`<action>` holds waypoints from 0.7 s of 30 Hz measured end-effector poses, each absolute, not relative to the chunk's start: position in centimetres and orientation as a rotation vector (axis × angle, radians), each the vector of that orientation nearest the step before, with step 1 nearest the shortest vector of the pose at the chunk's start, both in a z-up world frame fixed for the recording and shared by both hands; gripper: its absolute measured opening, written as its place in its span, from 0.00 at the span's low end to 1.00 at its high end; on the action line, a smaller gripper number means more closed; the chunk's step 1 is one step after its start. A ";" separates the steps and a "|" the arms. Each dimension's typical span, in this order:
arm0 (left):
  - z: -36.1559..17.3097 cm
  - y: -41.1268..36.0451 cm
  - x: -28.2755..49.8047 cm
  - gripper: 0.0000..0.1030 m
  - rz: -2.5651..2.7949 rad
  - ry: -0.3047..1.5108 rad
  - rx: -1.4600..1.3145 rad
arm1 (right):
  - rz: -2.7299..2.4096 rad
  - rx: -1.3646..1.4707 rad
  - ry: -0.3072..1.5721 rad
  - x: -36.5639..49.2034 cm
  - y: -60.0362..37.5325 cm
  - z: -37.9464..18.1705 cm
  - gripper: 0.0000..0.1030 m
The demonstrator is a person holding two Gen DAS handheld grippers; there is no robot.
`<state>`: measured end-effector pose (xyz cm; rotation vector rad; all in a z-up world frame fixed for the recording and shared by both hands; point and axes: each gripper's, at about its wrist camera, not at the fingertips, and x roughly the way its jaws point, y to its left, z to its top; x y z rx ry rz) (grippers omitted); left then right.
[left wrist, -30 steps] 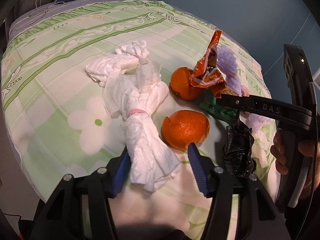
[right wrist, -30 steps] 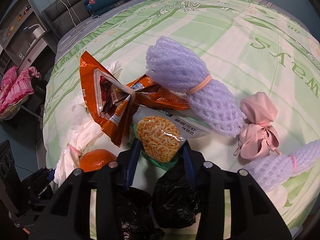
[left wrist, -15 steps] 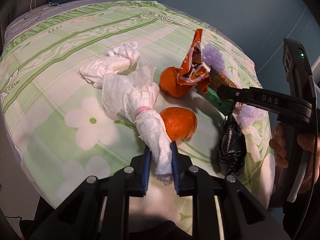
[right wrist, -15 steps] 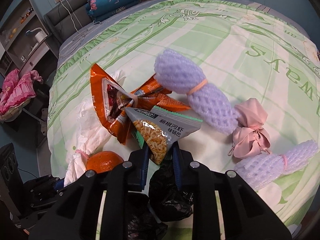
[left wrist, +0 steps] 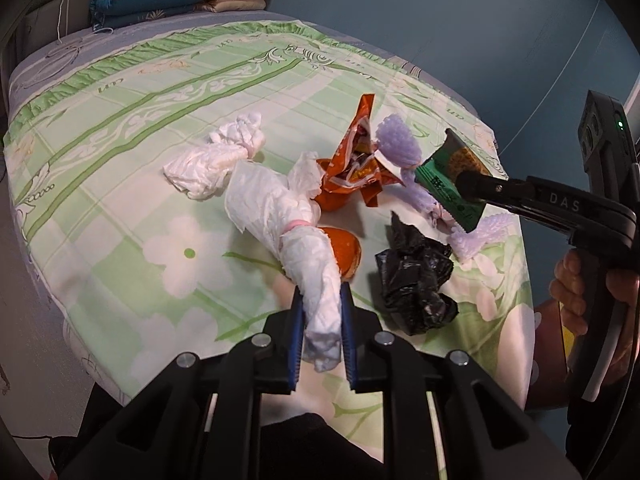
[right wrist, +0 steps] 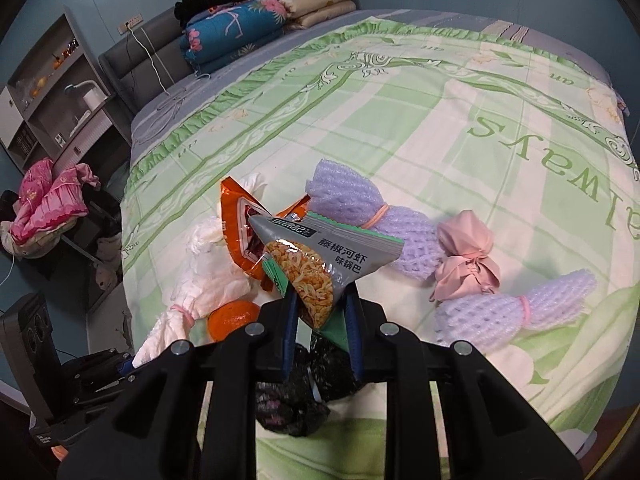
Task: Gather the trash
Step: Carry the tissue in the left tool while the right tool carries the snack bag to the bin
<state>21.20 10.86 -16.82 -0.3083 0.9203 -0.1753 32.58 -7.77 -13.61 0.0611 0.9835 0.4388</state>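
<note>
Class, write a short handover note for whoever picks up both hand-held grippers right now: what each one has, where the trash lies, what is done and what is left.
Left hand-held gripper: shut on the white tissue bundle.
Right hand-held gripper: shut on the green snack packet, lifted off the bed.
On the bedspread: orange wrapper, black bag, orange peels, second tissue bundle, purple foam nets, pink bundle.
Done: two pieces gripped.
Left: bin both, then collect the rest. No bin in view.
</note>
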 end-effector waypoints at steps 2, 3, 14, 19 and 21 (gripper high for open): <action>-16.2 10.8 20.8 0.13 -0.175 0.908 -0.305 | 0.440 0.069 0.970 31.9 -8.2 -12.9 0.20; -16.0 10.7 20.6 0.13 -0.173 0.903 -0.303 | 0.441 0.072 0.964 31.7 -8.4 -12.6 0.20; -12.6 9.8 18.5 0.11 -0.167 0.835 -0.278 | 0.448 0.090 0.877 27.3 -11.6 -8.8 0.20; -10.9 9.2 17.4 0.11 -0.172 0.799 -0.251 | 0.443 0.095 0.847 25.2 -13.0 -7.4 0.20; -10.1 8.9 16.9 0.11 -0.174 0.782 -0.243 | 0.442 0.102 0.834 24.5 -13.7 -6.8 0.20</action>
